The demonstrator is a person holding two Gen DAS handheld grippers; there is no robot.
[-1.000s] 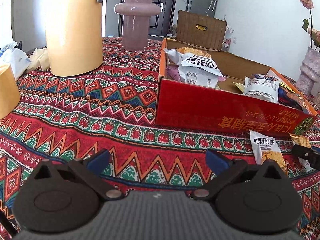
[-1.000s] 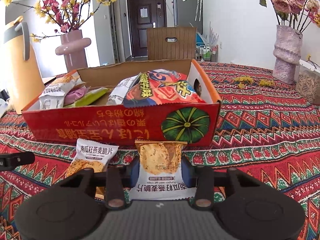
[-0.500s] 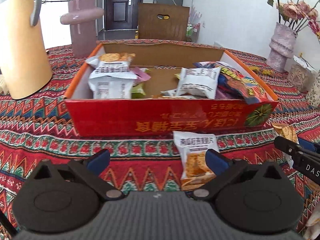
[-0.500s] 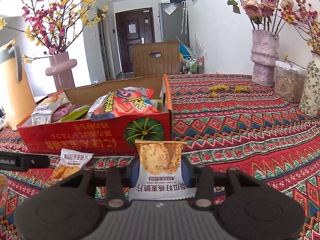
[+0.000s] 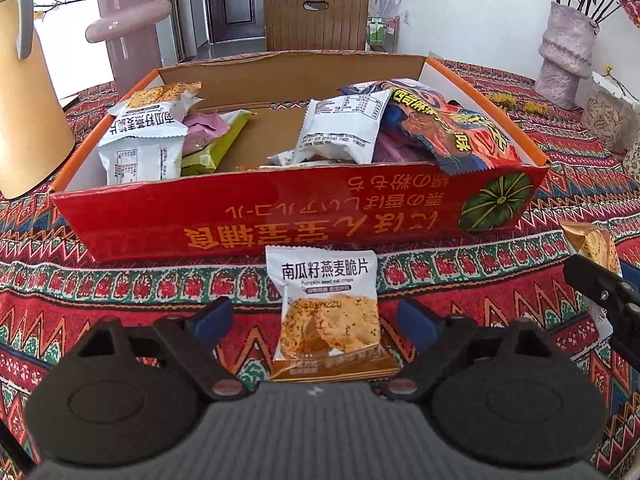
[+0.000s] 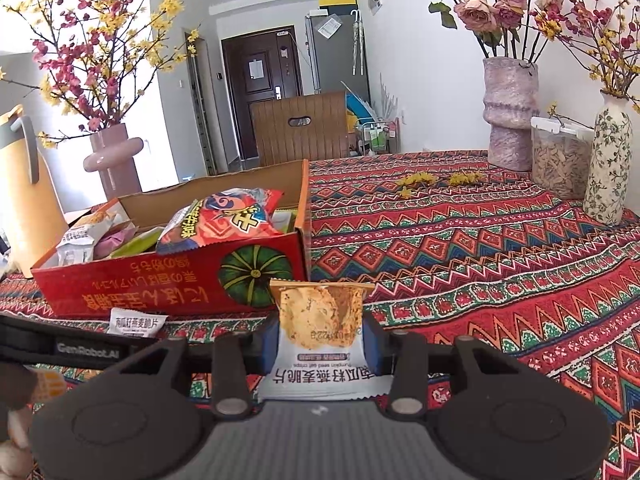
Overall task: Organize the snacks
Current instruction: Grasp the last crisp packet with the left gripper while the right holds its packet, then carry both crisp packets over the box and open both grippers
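A red cardboard box holds several snack packets. A white and orange oat crisp packet lies flat on the patterned cloth in front of the box, between the spread fingers of my open left gripper. My right gripper is shut on a second oat crisp packet and holds it upright, in front of the box's right corner. That held packet also shows at the right edge of the left wrist view. The lying packet shows in the right wrist view, partly hidden by the left gripper.
A tall yellow jug stands left of the box and a pink vase behind it. In the right wrist view a lilac vase, a clear jar and a floral bottle vase stand at the far right. A wooden chair is behind the table.
My left gripper has swung right and come down toward the lying packet, which now sits between its open fingers. My right gripper has moved right and back from the box, still holding its packet.
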